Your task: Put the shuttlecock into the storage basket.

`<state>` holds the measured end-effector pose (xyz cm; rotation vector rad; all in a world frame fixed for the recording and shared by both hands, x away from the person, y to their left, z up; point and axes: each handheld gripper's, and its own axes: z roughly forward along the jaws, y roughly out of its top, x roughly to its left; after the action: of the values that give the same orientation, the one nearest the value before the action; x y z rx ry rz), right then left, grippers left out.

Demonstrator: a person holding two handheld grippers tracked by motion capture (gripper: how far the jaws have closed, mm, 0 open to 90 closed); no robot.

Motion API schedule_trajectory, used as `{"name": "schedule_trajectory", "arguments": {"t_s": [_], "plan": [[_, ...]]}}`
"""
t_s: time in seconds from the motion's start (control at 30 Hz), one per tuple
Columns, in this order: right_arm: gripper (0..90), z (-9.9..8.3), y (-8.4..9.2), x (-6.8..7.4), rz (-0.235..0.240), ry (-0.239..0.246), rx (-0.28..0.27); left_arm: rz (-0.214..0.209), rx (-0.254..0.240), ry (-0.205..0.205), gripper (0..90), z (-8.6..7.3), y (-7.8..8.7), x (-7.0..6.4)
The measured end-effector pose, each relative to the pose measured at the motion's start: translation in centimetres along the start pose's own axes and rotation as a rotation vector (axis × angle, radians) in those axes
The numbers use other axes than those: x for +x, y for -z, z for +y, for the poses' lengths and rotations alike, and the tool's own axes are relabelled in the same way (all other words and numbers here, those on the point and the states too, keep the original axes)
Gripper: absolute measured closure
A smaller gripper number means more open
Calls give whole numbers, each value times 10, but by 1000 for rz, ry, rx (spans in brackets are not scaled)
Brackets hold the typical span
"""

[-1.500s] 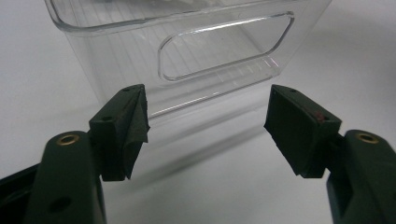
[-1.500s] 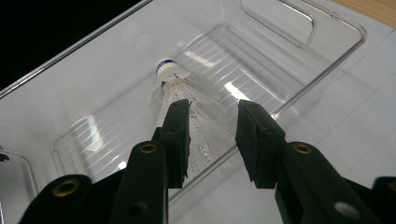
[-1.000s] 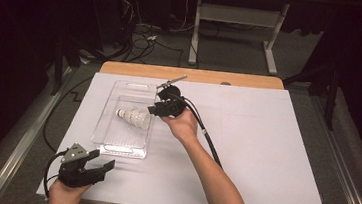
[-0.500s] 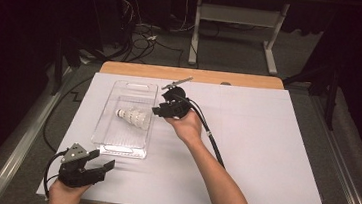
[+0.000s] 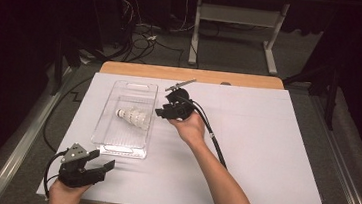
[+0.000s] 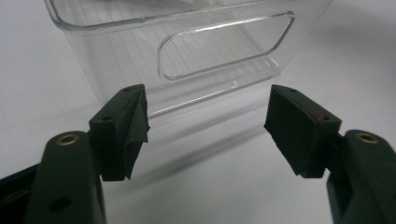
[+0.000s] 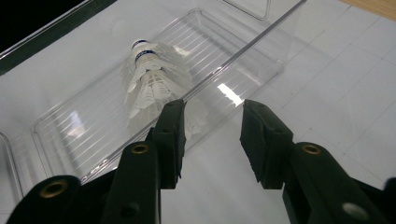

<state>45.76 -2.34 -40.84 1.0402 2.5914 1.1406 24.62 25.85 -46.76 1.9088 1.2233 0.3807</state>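
Note:
A white feather shuttlecock [image 5: 134,117] with blue bands at its cork lies on its side in a clear plastic tray [image 5: 114,146] on the white-covered table. It lies towards the tray's right wall. My right gripper [image 5: 162,112] hovers just right of that wall and points at it. In the right gripper view the shuttlecock [image 7: 152,79] lies beyond the tray's rim [image 7: 247,51]. The right gripper [image 7: 212,126] is open, its jaws have just been opening, and nothing is between them. My left gripper [image 5: 106,169] rests near the table's front left, open [image 6: 208,121] and empty, facing the tray's near end [image 6: 224,46].
A white sheet [image 5: 265,140] covers most of the wooden table [image 5: 191,75]. A black cable [image 5: 215,140] trails from the right gripper along the forearm. Beyond the table, the dark floor holds cables and a white desk frame [image 5: 235,37].
My right gripper has drawn a little to the right, away from the tray, and its jaws stand wider. The shuttlecock stays in the tray. The left gripper has not moved.

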Motion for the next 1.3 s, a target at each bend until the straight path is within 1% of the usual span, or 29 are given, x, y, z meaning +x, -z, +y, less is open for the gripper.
{"name": "schedule_trajectory", "arguments": {"t_s": [0.33,0.5,0.57,0.73,0.8,1.3], "plan": [[587,-4,4,-1,-7,0,-3,-1,1,0,309,0,0,0],[582,-8,6,-4,-10,-5,-6,-2,2,2,309,0,0,1],[579,-9,7,-5,-13,1,-8,-2,-1,5,309,0,0,0],[576,-12,10,-7,-15,-13,-9,-2,2,4,309,0,0,0],[576,-13,11,-8,-15,-7,-13,-2,1,5,309,0,0,0],[573,-23,18,-16,-24,-32,-18,-4,3,7,309,0,0,1]]}}
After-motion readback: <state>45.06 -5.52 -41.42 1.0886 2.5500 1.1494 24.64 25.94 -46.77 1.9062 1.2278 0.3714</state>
